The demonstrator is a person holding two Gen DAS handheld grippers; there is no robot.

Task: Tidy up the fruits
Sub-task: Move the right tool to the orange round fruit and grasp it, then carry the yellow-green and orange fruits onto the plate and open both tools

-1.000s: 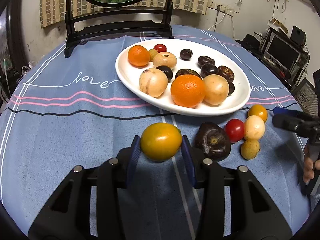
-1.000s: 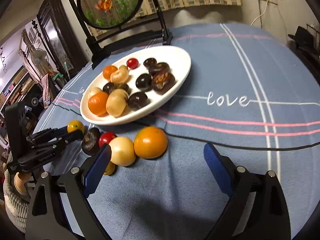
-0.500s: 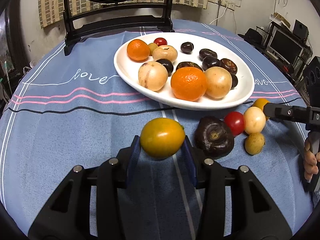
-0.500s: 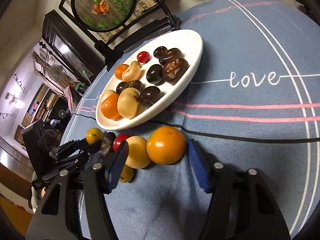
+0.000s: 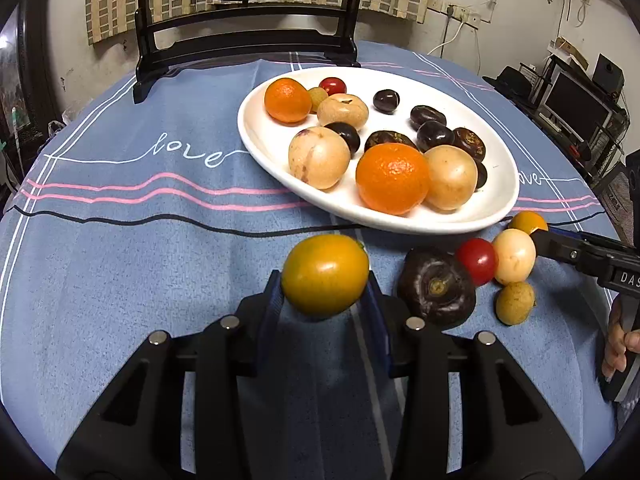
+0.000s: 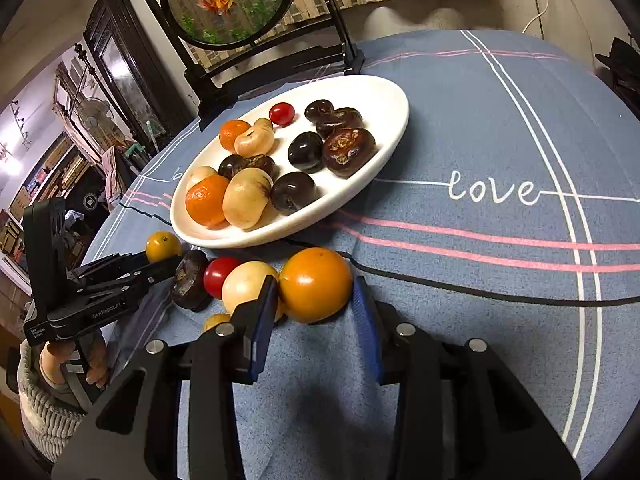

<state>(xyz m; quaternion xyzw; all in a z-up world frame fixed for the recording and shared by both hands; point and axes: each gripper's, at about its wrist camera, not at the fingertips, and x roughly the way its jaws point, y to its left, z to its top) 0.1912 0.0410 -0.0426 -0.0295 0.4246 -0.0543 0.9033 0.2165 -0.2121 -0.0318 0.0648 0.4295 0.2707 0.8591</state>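
Fruit [image 6: 246,287] touching right gripper [image 6: 316,308] | plate [image 6: 384,148] beyond

Plate [image 5: 256,140] on the tablecloth [image 5: 120,240], holding a heap of fruit; framed screen [image 6: 228,0] on its stand behind the plate at the table's far edge. Before the plate's near rim, a row of loose fruit [image 5: 436,286] on the cloth, touching one another. Left gripper [image 5: 325,300] left of that row with a fruit [image 5: 325,274] between its pads; right gripper [image 6: 316,308] at the row's right end, around the end fruit [image 6: 315,284].
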